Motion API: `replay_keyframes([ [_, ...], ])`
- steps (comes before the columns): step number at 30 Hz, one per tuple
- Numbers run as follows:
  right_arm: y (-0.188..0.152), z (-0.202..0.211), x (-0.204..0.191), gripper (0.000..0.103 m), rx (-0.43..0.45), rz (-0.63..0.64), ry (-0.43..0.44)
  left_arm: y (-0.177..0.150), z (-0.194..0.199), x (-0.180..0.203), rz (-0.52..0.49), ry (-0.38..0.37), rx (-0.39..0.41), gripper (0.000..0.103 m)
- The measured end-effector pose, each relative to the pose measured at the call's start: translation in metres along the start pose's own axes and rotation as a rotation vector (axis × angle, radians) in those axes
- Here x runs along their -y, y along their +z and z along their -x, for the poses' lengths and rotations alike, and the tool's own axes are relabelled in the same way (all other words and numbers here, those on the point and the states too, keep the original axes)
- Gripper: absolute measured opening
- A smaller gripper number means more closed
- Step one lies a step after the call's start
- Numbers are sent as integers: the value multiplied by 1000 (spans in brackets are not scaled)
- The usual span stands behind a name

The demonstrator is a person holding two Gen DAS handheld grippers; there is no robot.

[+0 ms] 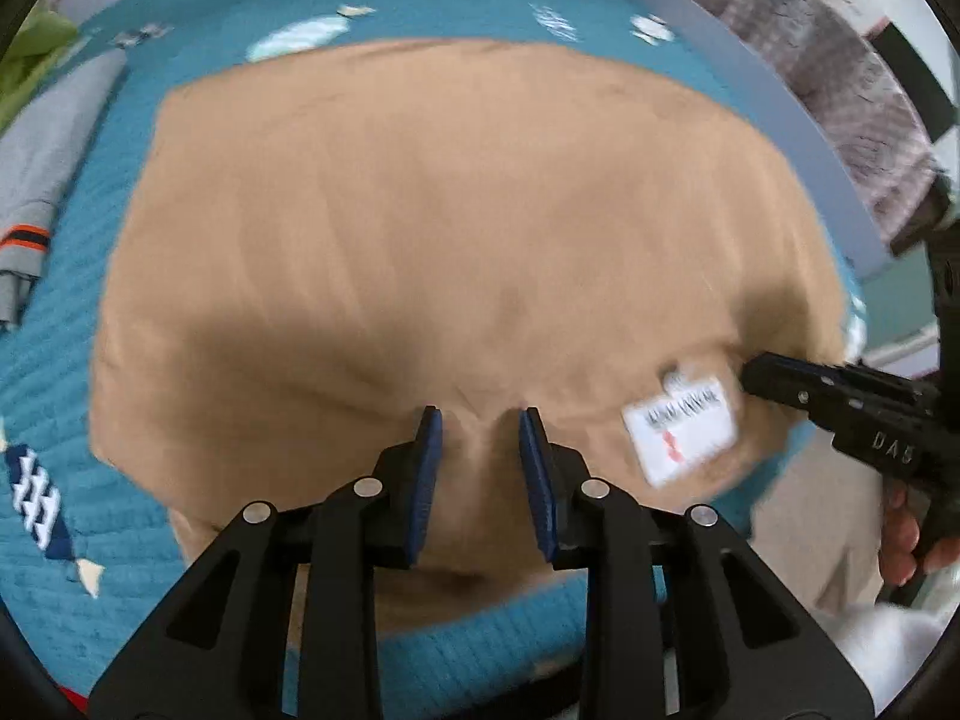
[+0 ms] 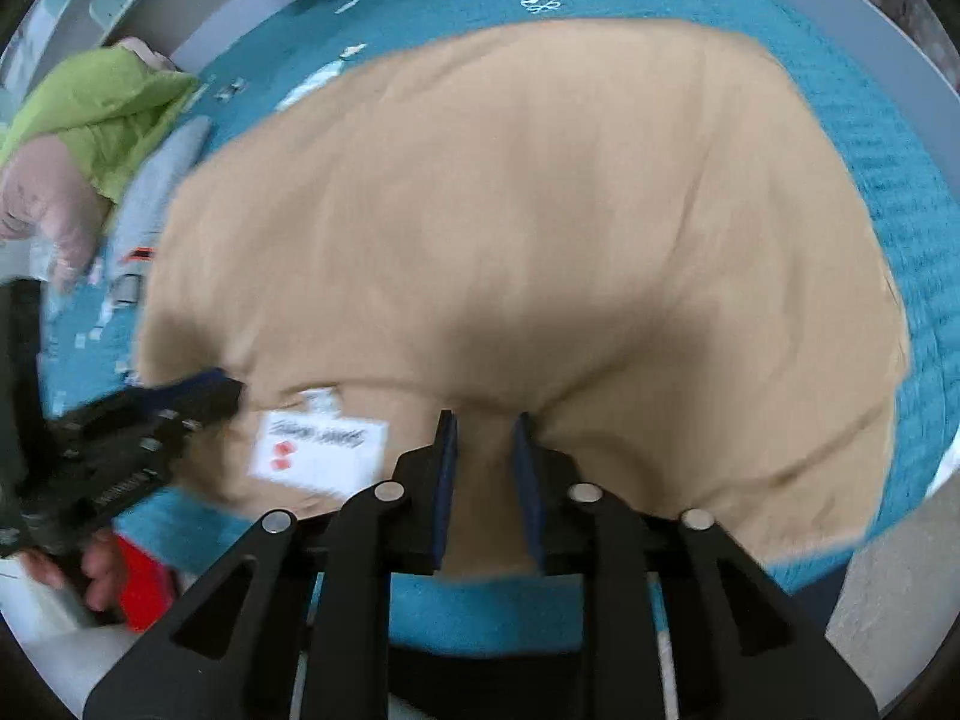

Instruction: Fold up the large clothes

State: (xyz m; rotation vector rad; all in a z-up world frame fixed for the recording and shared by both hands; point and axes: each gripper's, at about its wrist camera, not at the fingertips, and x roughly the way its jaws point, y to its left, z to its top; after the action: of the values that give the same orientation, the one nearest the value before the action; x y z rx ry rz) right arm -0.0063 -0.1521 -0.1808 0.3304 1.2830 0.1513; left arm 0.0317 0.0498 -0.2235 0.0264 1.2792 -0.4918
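Observation:
A large tan garment (image 1: pixel 450 210) (image 2: pixel 540 210) lies spread on a teal bedspread (image 1: pixel 54 372) (image 2: pixel 900 180). A white label (image 1: pixel 681 426) (image 2: pixel 318 450) shows near its near edge. My left gripper (image 1: pixel 480 420) points down at that edge, and a raised ridge of tan cloth is pinched between its blue pads. My right gripper (image 2: pixel 483 420) grips the same edge on the other side of the label, with cloth bunched between its pads and creases running out from them. Each gripper shows in the other's view: the right gripper (image 1: pixel 747 369) and the left gripper (image 2: pixel 231 387) flank the label.
A folded grey garment with an orange stripe (image 1: pixel 48 168) (image 2: pixel 162 180) lies on the bedspread to the left. A green cloth (image 2: pixel 102 108) sits at the far left corner. A grey patterned seat (image 1: pixel 840 90) stands beyond the bed's right edge. A hand (image 1: pixel 900 534) holds the right gripper's handle.

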Motion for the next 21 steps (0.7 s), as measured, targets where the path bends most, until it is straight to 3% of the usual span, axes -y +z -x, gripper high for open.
replay_keyframes([
  [3, 0, -18, 7, 16, -19, 13, -63, -1, -13, -2, -1, 19, -29, 30],
  [6, 4, -12, 12, 18, -24, -23, -22, 5, -4, 0, -5, 32, -5, 31],
  [8, 9, 11, 4, 18, 45, 20, -9, 8, 14, 6, -43, 46, 54, 31],
  [11, 19, 52, -11, 18, 209, 93, 39, 22, 45, 11, -74, 25, 171, 31],
  [12, 23, 65, -17, 18, 303, 133, 42, 27, 51, 10, -73, 37, 207, 31],
  [14, 41, 70, -24, 19, 424, 184, -12, 43, 57, 14, -64, 80, 292, 31],
  [17, 66, 56, -28, 21, 498, 183, 9, 78, 44, 25, -47, 114, 359, 31],
  [21, 107, 10, -39, 18, 514, 176, -26, 106, 8, 21, 17, 176, 383, 31],
])
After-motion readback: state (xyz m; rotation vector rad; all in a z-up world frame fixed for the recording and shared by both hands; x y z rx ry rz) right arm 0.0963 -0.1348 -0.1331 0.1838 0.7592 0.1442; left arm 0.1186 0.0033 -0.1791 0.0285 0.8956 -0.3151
